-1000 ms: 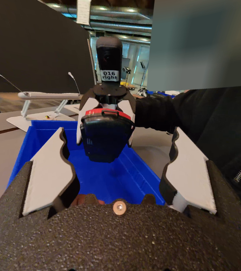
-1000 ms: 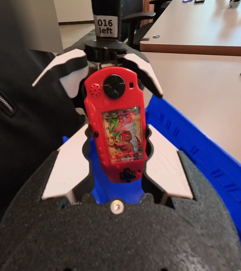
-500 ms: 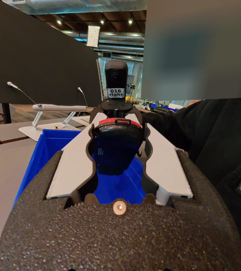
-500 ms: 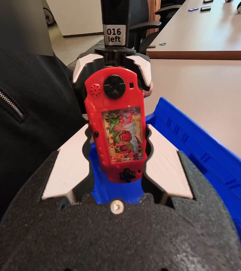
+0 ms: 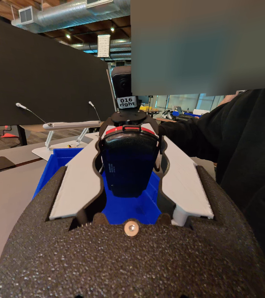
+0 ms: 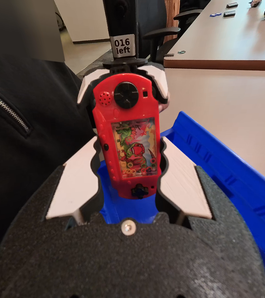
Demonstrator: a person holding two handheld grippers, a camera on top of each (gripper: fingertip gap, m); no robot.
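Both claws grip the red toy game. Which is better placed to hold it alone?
Left, narrowly, I think: left claw grips the toy game's wider upper end, right claw its middle. Both hang over the blue bin.

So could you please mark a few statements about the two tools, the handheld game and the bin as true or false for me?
1. The left tool is shut on the red handheld game. True.
2. The right tool is open and empty. False: it is also shut on the game, gripping its sides at the opposite end.
3. The game lies on the floor of the blue bin. False: the two tools hold it in the air above the bin.
4. The game's picture window faces the right wrist camera, while the left wrist camera sees its dark back. True.
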